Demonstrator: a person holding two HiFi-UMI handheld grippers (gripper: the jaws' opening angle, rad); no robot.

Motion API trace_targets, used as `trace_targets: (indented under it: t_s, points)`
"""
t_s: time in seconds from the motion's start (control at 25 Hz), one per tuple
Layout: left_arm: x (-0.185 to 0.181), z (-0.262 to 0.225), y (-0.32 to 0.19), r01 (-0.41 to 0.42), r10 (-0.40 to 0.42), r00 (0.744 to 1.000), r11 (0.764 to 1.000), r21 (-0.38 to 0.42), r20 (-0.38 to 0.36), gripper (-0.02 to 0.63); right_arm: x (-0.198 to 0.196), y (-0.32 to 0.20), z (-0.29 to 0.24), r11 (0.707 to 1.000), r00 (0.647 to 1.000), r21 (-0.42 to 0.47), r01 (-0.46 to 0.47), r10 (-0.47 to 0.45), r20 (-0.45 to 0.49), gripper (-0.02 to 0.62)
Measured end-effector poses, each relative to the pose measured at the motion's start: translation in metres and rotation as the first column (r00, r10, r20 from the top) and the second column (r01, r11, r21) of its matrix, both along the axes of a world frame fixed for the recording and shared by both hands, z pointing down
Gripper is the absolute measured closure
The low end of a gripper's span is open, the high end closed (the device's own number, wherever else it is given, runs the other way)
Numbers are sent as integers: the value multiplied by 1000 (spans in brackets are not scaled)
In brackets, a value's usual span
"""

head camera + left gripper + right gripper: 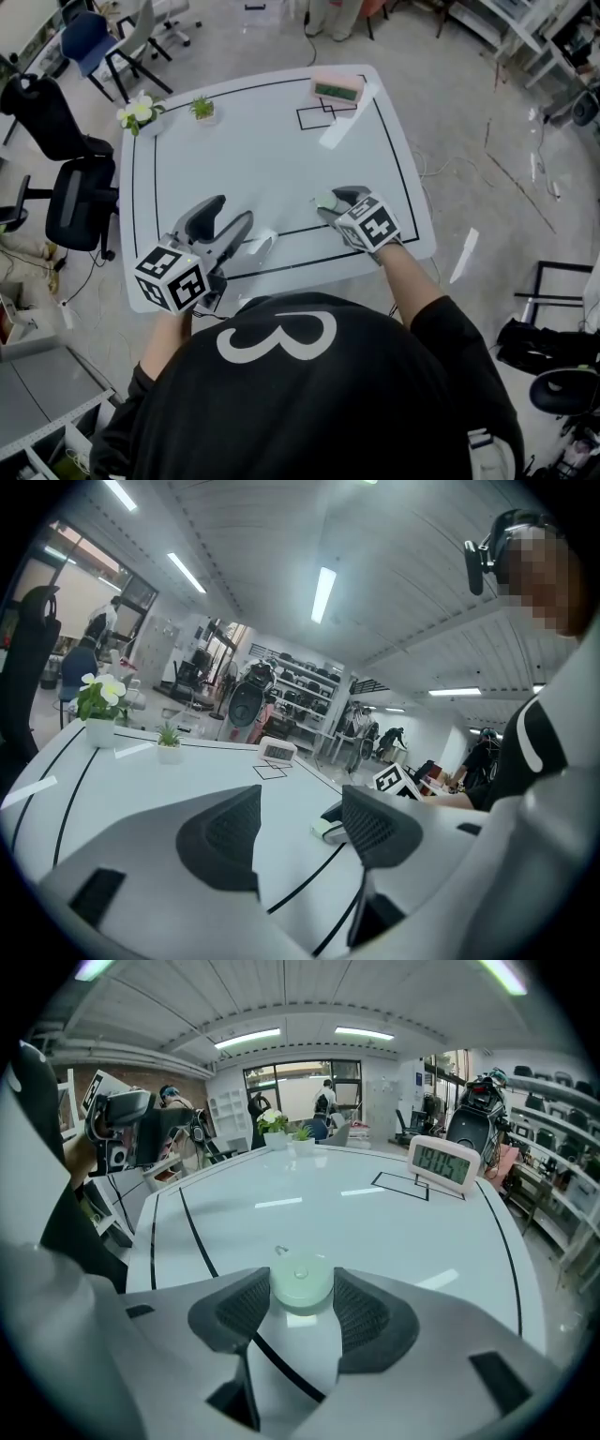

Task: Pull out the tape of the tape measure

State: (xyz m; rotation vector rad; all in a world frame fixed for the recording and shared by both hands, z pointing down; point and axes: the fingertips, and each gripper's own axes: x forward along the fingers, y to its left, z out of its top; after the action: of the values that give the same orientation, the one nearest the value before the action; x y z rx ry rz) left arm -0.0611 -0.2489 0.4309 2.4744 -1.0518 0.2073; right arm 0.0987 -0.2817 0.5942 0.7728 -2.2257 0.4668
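Right gripper (302, 1293) seemingly clasps the round tape measure (300, 1277).

One table (281, 159). On it, one tape measure (301, 1283), one digital clock (337, 89), two potted plants: flowering plant (139, 112), green plant (202, 110). Two grippers: left gripper (230, 216), right gripper (336, 201).

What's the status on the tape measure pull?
Right gripper shut on the tape measure, flat on the table. Left gripper open, empty. Not pulled out yet. Clock and plants far off, nothing blocking.
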Motion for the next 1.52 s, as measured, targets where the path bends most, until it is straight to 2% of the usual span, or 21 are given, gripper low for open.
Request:
trace_targets:
  t_s: [0.16, 0.4, 0.76, 1.08, 1.24, 1.52]
  points:
    - [2, 2, 4, -2, 2, 1000, 1000, -4, 1, 350, -1, 1, -8, 1000, 1000, -6, 0, 0, 27, 374]
    - [7, -5, 10, -10, 9, 1000, 1000, 14, 14, 350, -6, 6, -43, 999, 996, 36, 7, -10, 88, 374]
    - [13, -27, 26, -29, 29, 1000, 997, 75, 11, 350, -25, 27, -124, 991, 977, 131, 30, -57, 206, 374]
    - [22, -51, 43, -91, 86, 995, 985, 145, 39, 350, -49, 58, -178, 971, 954, 204, 123, -173, 244, 374]
    - [30, -61, 49, -137, 124, 989, 974, 181, 83, 354, -60, 71, -197, 954, 941, 236, 186, -242, 235, 374]
    - [49, -74, 61, -220, 200, 974, 951, 220, 110, 391, -72, 88, -213, 924, 919, 263, 277, -335, 208, 374]
